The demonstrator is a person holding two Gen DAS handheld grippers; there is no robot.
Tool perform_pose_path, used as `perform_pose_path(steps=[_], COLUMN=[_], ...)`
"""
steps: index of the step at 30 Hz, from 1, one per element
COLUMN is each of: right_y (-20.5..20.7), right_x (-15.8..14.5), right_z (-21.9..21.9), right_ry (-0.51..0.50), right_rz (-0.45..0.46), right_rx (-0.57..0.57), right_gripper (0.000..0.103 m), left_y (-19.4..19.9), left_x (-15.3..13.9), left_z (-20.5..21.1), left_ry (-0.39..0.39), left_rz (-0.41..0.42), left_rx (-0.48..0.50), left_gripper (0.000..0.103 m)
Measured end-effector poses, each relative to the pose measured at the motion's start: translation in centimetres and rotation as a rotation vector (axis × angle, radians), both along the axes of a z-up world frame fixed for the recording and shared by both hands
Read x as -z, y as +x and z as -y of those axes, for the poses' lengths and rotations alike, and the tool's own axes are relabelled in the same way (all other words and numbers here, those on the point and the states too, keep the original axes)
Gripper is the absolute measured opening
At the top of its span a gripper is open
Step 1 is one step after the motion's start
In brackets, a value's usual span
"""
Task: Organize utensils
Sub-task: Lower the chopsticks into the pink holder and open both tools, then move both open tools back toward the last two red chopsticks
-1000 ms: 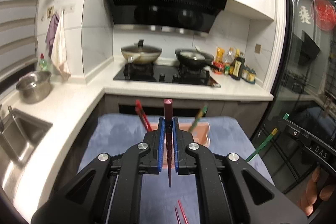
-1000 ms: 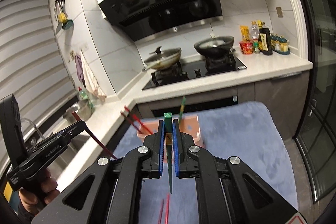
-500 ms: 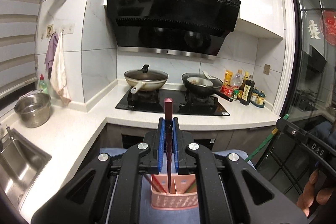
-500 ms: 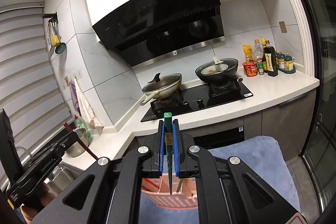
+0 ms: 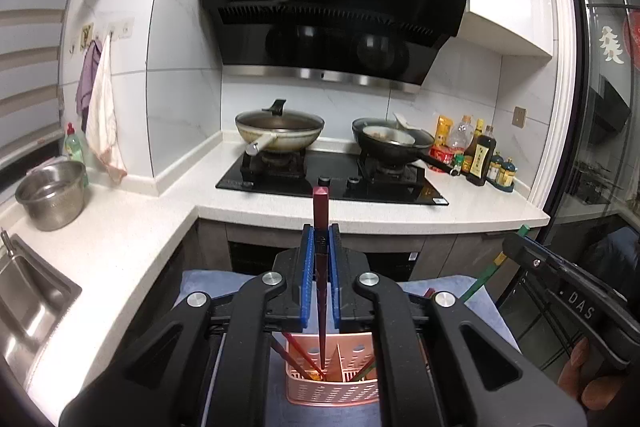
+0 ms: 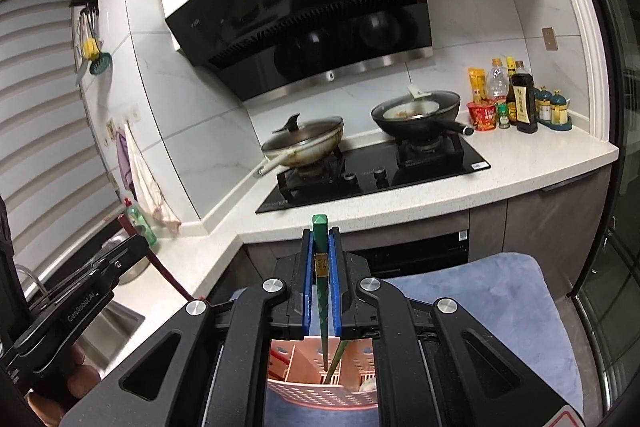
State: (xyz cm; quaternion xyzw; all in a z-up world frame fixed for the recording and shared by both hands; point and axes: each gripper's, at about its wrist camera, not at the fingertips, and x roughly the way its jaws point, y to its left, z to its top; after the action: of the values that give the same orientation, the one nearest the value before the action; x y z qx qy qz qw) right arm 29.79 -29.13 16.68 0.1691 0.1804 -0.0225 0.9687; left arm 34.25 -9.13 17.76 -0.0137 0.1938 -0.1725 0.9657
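My left gripper is shut on a dark red chopstick held upright, its tip hanging over the left compartment of the pink perforated utensil holder. Red chopsticks stand in that compartment. In the right wrist view my right gripper is shut on a green chopstick, its tip down over the holder by another green chopstick. Each view shows the other gripper at its edge: the right one, the left one.
The holder stands on a blue cloth. Beyond lies a white L-shaped counter with a hob, two woks, sauce bottles, a steel pot and a sink. A glass door is at the right.
Both grippers have moved forward with their chopsticks until the pink holder lies right beneath them. The chopstick tips now hang over its compartments. The loose chopsticks on the cloth have dropped out of view.
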Motion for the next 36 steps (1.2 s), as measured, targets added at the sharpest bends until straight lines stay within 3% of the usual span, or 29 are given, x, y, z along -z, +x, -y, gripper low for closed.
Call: perform_pose_path(steps=[11,22,25,28,36], right_y=[1.7,2.1,1.9,1.7,0.7], right_x=[2.9,3.6,3.6,3.6,3.2], right_z=[-0.6,-1.0,-0.8,-0.5,-0.5], right_ry=[-0.015,-0.025,-0.018,-0.008,-0.019], right_rz=[-0.075,-0.100,-0.095,-0.095,-0.087], right_rx=[-0.014,-0.013,0.003,0.012,0.013], right_gripper=[0.007,0.007,0.012,0.012,0.013], left_y=[1.4,1.4,1.4,1.3,0.6], left_x=[2.5,3.3,3.4,3.5,3.7], left_z=[0.2,0.4,0.4,0.2,0.0], left_ry=[0.010,0.013,0.017,0.011,0.023], left_rz=[-0.069,-0.095,-0.097,-0.109,-0.107], left_rx=[0.001,0.000,-0.006,-0.017,-0.023], left_gripper=[0.007,0.008,0.012,0.026,0.026])
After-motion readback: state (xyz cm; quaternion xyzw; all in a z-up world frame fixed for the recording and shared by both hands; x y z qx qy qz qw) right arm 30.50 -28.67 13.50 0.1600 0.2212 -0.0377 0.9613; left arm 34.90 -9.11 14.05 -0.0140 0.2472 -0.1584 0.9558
